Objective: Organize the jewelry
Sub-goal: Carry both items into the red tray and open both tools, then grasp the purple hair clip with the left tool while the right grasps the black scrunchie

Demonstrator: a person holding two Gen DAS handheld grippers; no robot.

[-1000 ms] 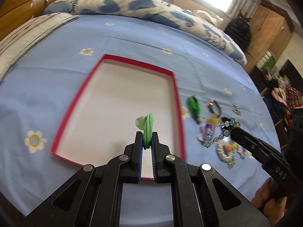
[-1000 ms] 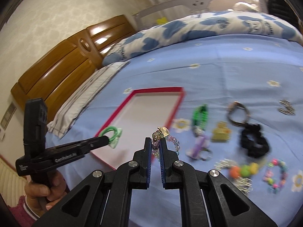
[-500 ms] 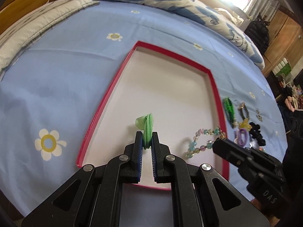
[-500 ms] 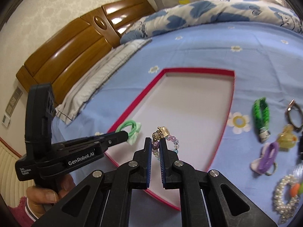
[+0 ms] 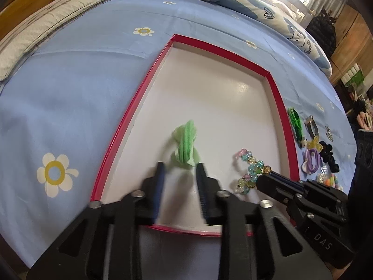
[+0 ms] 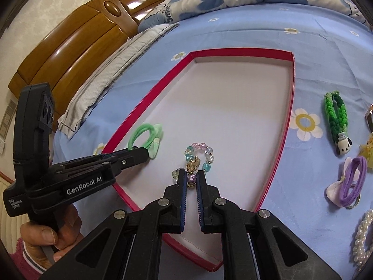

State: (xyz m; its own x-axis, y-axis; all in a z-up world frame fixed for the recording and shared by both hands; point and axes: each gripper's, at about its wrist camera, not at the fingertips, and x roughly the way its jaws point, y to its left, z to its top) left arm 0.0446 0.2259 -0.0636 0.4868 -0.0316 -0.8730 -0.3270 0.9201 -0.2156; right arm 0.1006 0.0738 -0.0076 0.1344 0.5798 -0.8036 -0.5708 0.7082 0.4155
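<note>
Both tongs have come down over the red-rimmed tray [image 6: 285, 126]. Left tongs [image 5: 180, 170] have just been opening and stand apart, the green hair tie [image 5: 185, 144] lying loose at their 12 o'clock. Right tongs [image 6: 191, 175], also just opening, barely touch the beaded bracelet [image 6: 198, 156]. Widen fully, then lift straight up.

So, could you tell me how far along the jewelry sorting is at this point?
Early. The green hair tie lies in the red tray; the fingers of the left gripper have just opened off it. The fingers of the right gripper have just been opening around the bead bracelet, which rests on the tray floor. Left on the bedsheet: green braided strap, purple hair tie, pearl bracelet.
</note>
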